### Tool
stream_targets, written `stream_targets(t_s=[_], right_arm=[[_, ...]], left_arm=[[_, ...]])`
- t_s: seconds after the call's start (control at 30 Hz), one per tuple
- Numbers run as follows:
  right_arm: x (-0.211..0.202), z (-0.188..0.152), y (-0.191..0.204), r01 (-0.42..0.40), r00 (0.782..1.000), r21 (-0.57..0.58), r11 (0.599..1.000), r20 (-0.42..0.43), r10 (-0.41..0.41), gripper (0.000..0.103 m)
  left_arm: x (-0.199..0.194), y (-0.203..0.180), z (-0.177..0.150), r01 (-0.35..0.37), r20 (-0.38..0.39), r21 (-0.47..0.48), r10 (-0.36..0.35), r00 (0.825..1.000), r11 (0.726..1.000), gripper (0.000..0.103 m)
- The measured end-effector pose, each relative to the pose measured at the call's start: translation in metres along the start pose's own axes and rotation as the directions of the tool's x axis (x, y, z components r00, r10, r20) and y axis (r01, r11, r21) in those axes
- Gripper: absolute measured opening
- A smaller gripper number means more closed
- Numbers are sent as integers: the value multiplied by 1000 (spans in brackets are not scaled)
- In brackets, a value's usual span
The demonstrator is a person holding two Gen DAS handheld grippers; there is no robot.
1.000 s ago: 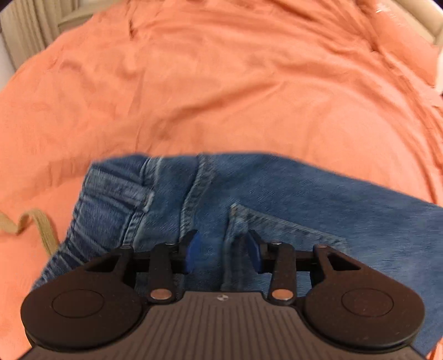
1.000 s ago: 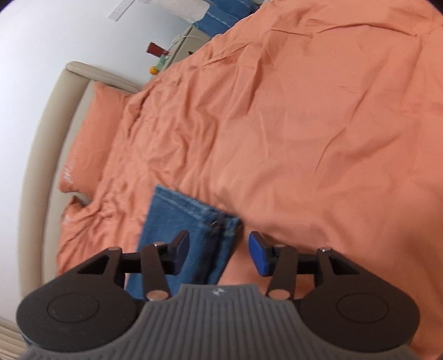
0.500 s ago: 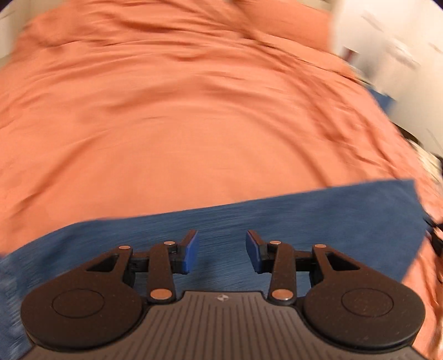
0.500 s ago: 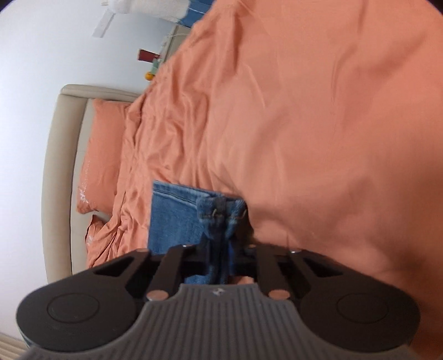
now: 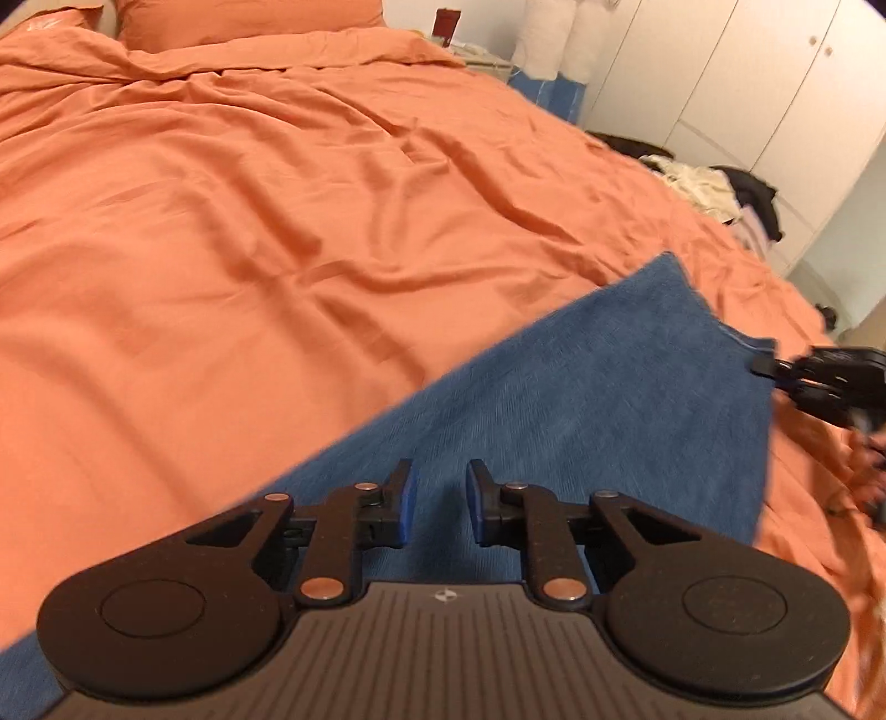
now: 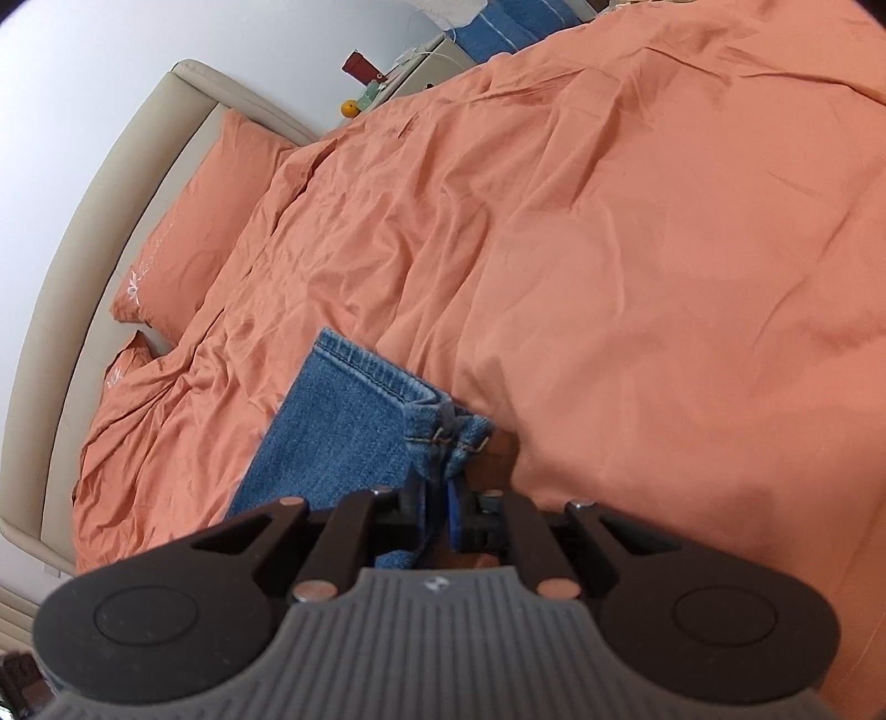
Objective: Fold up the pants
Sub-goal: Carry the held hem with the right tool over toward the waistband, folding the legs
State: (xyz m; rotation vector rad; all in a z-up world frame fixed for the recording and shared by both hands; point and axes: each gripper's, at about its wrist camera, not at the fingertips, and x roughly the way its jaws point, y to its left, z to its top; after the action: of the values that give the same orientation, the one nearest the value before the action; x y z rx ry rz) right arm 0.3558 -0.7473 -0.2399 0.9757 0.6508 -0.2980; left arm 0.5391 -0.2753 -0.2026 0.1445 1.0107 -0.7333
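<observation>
**Right gripper clamped on the jeans hem, left gripper spread above the leg**

From my left wrist camera, my left gripper (image 5: 440, 501) has its blue-padded fingers (image 5: 403, 501) spread apart with nothing between them, hovering over the blue denim pants (image 5: 581, 410). The denim runs as a broad band from about 7 o'clock up toward 2 o'clock across the wrinkled orange bedspread (image 5: 249, 221). Whether my pads touch the cloth I cannot tell. At 3 o'clock, at the far end of the denim band, my right gripper (image 5: 775, 366) shows as a dark shape meeting the corner of the fabric. Orange pillows (image 5: 243, 16) lie at 11 to 12 o'clock, a white wardrobe (image 5: 747, 83) stands at 1 to 2 o'clock, and a heap of pale and dark clothes (image 5: 714, 183) sits beside the bed at 2 o'clock.

From my right wrist camera, my right gripper (image 6: 437, 512) is clenched on the stitched hem of the blue denim pants (image 6: 343, 432); the bunched hem edge sticks up just past the fingertips, and the leg stretches away toward 10 o'clock over the orange bedspread (image 6: 637, 249). An orange pillow (image 6: 205, 221) lies at 10 o'clock against the beige padded headboard (image 6: 83, 232). At 12 o'clock a bedside table (image 6: 421, 61) carries a small red object (image 6: 357, 61) and a little orange ball (image 6: 349, 108).
</observation>
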Motion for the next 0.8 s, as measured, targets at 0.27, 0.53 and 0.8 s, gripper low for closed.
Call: stream_targets(t_s=[0.27, 0.53, 0.8], right_arm=[[1, 2, 3, 17, 1000, -57, 998, -24, -19, 1], [-7, 9, 18, 21, 1000, -72, 997, -20, -22, 1], [-32, 14, 55, 34, 999, -160, 986, 15, -32, 1]], left_arm=[[54, -9, 22, -87, -88, -14, 86, 992, 996, 13], [17, -36, 13, -52, -36, 11, 52, 998, 999, 12], [-8, -77, -56, 27, -94, -10, -27, 995, 1000, 12]])
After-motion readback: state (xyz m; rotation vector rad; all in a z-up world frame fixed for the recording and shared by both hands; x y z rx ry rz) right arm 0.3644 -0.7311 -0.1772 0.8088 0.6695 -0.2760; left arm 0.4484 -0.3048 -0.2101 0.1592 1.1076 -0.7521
